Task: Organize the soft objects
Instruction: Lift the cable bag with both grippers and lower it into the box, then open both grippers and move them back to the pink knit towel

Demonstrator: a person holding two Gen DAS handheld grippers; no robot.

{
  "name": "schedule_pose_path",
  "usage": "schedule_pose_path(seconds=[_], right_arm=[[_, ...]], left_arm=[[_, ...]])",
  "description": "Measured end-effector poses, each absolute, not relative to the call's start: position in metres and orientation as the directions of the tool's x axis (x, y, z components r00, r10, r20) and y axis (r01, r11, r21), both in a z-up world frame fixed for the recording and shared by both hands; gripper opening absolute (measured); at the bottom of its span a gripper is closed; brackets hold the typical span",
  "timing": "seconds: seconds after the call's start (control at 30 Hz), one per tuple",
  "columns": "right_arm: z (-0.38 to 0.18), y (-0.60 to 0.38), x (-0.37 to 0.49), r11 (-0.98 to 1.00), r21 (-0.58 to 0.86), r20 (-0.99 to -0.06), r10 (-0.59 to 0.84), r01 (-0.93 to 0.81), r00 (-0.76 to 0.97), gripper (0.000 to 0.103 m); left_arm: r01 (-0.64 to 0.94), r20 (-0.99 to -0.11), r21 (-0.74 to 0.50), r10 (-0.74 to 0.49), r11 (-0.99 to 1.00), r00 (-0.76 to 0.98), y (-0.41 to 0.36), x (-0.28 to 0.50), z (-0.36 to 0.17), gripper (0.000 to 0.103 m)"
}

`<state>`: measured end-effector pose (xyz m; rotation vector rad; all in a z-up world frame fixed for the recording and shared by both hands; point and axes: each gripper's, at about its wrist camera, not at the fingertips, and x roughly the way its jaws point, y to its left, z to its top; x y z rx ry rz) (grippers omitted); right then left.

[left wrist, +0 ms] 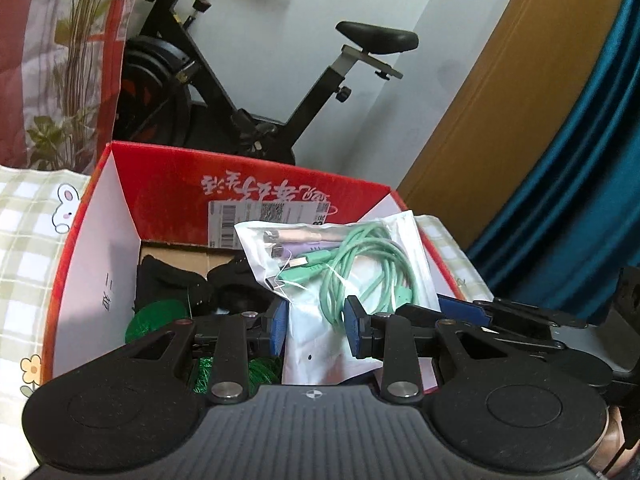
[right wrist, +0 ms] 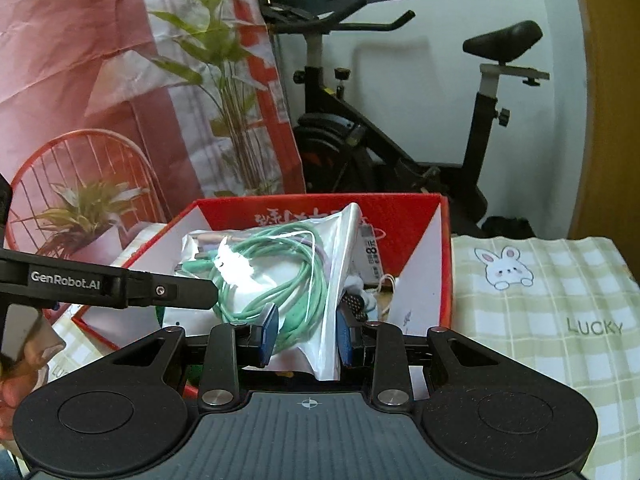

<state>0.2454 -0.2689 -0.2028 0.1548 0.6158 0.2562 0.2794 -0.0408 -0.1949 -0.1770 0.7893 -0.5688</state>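
A clear plastic bag of green, purple and pink cables (left wrist: 340, 268) stands over the open red cardboard box (left wrist: 168, 184). My left gripper (left wrist: 316, 328) has its blue pads on both sides of the bag's lower part. My right gripper (right wrist: 306, 334) grips the same bag (right wrist: 280, 276) from the other side, and its pads pinch the plastic. The box (right wrist: 424, 208) holds black cloth (left wrist: 168, 280) and green mesh (left wrist: 156, 316) at its bottom. The left gripper's finger (right wrist: 120, 284) shows at the left of the right wrist view.
The box sits on a green checked cloth with rabbit prints (right wrist: 540, 300). An exercise bike (left wrist: 240, 92) stands behind the box against the white wall. A red printed backdrop with plants (right wrist: 120, 80) is at the left. A blue curtain (left wrist: 580, 160) hangs at the right.
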Motion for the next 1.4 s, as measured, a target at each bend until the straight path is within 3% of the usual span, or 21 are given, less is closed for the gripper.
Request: schedule_pose_path(seconds=[0.13, 0.3, 0.67, 0.93, 1.07, 1.4], right_arm=[[-0.208, -0.267, 0.248, 0.963, 0.195, -0.571, 0.267, -0.188, 0.776, 0.03], [-0.21, -0.257, 0.242, 0.976, 0.126, -0.587, 0.218, -0.177, 0.78, 0.036], [-0.188, -0.245, 0.201, 0.968, 0.09, -0.547, 0.245, -0.234, 0.801, 0.037], [-0.182, -0.235, 0.137, 0.948, 0.146, -0.524, 0.317, -0.283, 0.79, 0.037], [-0.198, -0.228, 0.104, 0.94, 0.162, -0.569, 0.339, -0.302, 0.75, 0.037], [-0.245, -0.226, 0.043, 0.95, 0.164, -0.719, 0.299, -0.266, 0.628, 0.04]], left_arm=[[0.408, -0.641, -0.34, -0.526, 0.847, 0.559, -0.044, 0.28, -0.201, 0.034], [0.394, -0.684, -0.212, -0.423, 0.895, 0.594, -0.05, 0.276, -0.203, 0.041], [0.386, -0.623, -0.214, -0.43, 0.897, 0.653, -0.018, 0.242, -0.167, 0.042], [0.405, -0.597, -0.204, -0.441, 0.891, 0.67, 0.018, 0.176, -0.151, 0.043], [0.391, -0.619, -0.228, -0.443, 0.892, 0.649, 0.037, 0.138, -0.167, 0.048], [0.266, -0.741, -0.287, -0.389, 0.92, 0.547, 0.072, 0.075, -0.241, 0.049]])
